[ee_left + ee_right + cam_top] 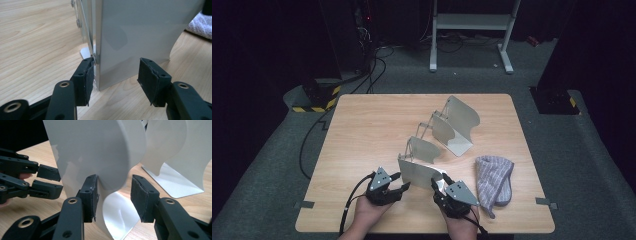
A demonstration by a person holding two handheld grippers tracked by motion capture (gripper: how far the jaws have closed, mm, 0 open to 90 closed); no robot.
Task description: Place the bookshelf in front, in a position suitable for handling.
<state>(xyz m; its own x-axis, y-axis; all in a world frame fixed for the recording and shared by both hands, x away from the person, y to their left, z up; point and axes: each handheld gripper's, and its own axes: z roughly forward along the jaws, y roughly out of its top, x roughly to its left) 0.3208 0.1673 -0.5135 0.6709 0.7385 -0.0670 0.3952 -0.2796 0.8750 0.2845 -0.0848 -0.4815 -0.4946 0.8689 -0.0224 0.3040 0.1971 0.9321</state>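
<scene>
A grey metal rack point(457, 120) of several curved upright plates stands on the wooden table point(362, 130). Its nearest plate point(419, 174) faces the person. My left gripper point(402, 181) is open at that plate's lower left corner; in the left gripper view the plate point(135, 32) stands just beyond the gripper point(116, 77), one pad by the riveted edge. My right gripper point(440, 181) straddles the plate's right edge. In the right gripper view the plate point(92, 150) runs between the jaws of the gripper point(113, 195), against the left pad, with a gap to the right pad.
A grey striped cloth point(494, 180) lies crumpled right of the rack, close to my right gripper. The rack's farther plates point(172, 142) rise behind the near one. The left gripper point(48, 182) shows beyond the plate's other edge. Dark floor and cables surround the table.
</scene>
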